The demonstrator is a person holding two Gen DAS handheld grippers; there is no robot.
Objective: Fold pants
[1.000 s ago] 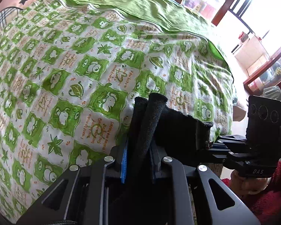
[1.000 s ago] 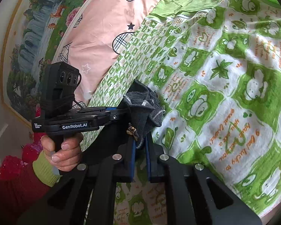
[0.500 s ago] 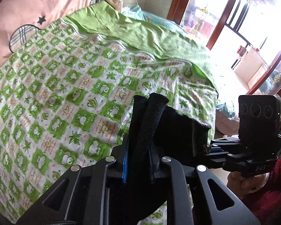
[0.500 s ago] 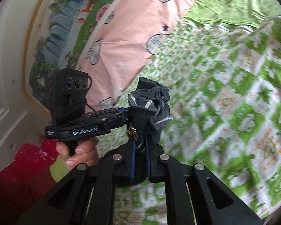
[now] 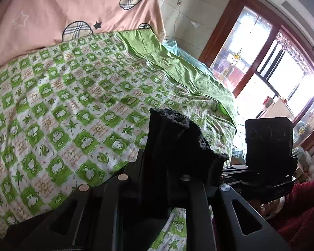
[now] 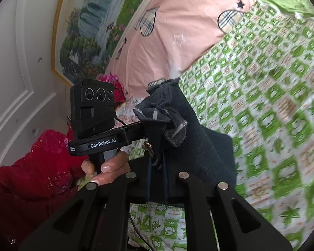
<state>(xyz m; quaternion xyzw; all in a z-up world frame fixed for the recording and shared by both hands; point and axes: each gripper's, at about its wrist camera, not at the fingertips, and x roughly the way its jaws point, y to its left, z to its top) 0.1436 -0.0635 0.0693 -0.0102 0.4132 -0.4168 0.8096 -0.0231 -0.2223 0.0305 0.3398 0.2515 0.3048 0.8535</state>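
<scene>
The dark pants [image 5: 173, 146] are held up in the air above the bed, stretched between both grippers. My left gripper [image 5: 155, 167] is shut on one bunched end of the waistband. My right gripper [image 6: 157, 163] is shut on the other bunched end [image 6: 163, 117], where grey lining and a small metal clasp show. The right gripper's body [image 5: 268, 146] is at the right in the left wrist view. The left gripper's body [image 6: 94, 113] is at the left in the right wrist view, with a hand on its handle. The rest of the pants hangs below, out of view.
The bed is covered by a green-and-white frog-print sheet [image 5: 73, 104] with a plain green band [image 5: 173, 62] at its far side. A pink quilt [image 5: 62, 10] with plaid hearts lies at the head. A window [image 5: 272, 73] is at the right and a painting [image 6: 90, 27] hangs on the wall.
Both grippers have lifted the pants well above the bed and tilted upward; the bed looks farther away, and the pink quilt, wall and window have come into view.
</scene>
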